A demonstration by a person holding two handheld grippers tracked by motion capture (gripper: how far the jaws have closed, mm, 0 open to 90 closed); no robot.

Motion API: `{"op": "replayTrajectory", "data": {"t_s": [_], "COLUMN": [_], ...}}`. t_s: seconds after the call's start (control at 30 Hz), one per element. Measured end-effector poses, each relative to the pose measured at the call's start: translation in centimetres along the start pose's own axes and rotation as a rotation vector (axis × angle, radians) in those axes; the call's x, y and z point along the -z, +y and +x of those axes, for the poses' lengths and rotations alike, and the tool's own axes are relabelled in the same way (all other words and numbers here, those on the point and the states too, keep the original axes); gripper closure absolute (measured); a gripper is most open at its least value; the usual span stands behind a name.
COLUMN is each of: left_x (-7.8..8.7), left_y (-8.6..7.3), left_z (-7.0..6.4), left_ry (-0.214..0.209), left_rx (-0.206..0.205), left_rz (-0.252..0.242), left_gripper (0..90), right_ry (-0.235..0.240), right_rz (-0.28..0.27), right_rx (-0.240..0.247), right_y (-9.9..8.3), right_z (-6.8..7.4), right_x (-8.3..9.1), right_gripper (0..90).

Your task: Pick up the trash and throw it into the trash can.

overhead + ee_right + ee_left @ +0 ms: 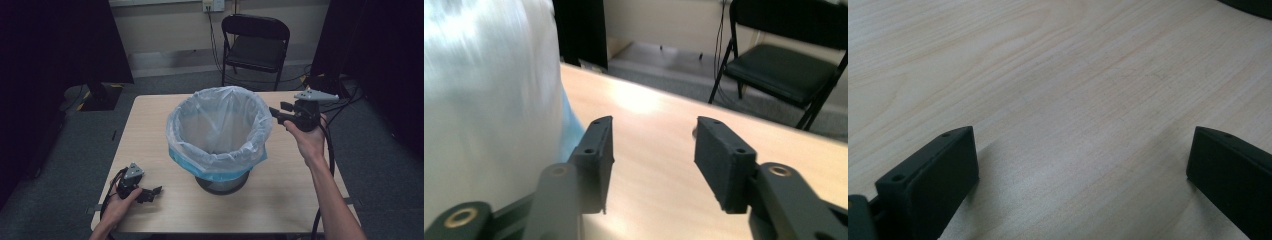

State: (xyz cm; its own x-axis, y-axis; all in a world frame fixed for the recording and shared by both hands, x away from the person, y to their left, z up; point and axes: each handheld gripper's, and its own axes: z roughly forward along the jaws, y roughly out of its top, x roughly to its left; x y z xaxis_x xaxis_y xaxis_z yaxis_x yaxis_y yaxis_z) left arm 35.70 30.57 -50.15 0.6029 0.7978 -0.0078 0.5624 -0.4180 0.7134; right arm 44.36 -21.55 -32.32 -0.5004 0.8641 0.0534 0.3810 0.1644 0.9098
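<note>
Both tools are spread and empty. Right tool, right of centre, sits beside the bag-lined bin; careless closure could tear the liner.

Round waste bin standing upright near the middle of the pale wooden worktop, dark grey base showing just below the liner. Lined with a translucent white plastic bag, mouth wide open, top folded out over the rim and hanging down the outside in loose wrinkles, a blue band along its lower edge. Inside of the bag looking empty. In the right claw view, bag blurred at the left.
</note>
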Motion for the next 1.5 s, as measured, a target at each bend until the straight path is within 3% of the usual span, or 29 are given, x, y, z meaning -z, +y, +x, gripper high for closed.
{"op": "replayTrajectory", "data": {"t_s": [0.23,0.47,0.6,0.87,1.1,1.23,1.5], "left_x": [0.0,0.0,0.0,0.0,0.0,-0.1,-0.1], "left_y": [0.0,0.0,0.0,0.0,0.1,0.1,0.1], "left_z": [0.0,0.0,-0.1,-0.2,-0.3,-0.3,-0.4], "left_ry": [0.0,0.004,0.012,0.018,0.023,0.028,0.028], "left_rx": [0.0,-0.002,0.005,0.012,0.018,0.024,0.027], "left_rz": [0.0,0.002,0.004,0.002,0.002,0.001,0.0], "left_gripper": [0.0,0.0,0.0,0.0,0.0,0.0,0.0], "right_ry": [-0.016,-0.022,-0.043,-0.046,-0.071,-0.053,-0.071], "right_rz": [0.042,0.071,0.113,0.159,0.219,0.261,0.331], "right_rx": [-0.015,-0.024,-0.018,-0.039,-0.001,-0.029,-0.018], "right_y": [-3.4,-6.1,-8.1,-11.3,-13.9,-15.5,-17.5], "right_z": [0.1,0.4,0.9,1.6,2.3,2.4,2.4], "right_x": [0.1,0.5,0.6,0.5,-0.1,-0.4,-0.8], "right_gripper": [34.7,27.7,22.2,19.8,19.8,19.8,18.1]}}
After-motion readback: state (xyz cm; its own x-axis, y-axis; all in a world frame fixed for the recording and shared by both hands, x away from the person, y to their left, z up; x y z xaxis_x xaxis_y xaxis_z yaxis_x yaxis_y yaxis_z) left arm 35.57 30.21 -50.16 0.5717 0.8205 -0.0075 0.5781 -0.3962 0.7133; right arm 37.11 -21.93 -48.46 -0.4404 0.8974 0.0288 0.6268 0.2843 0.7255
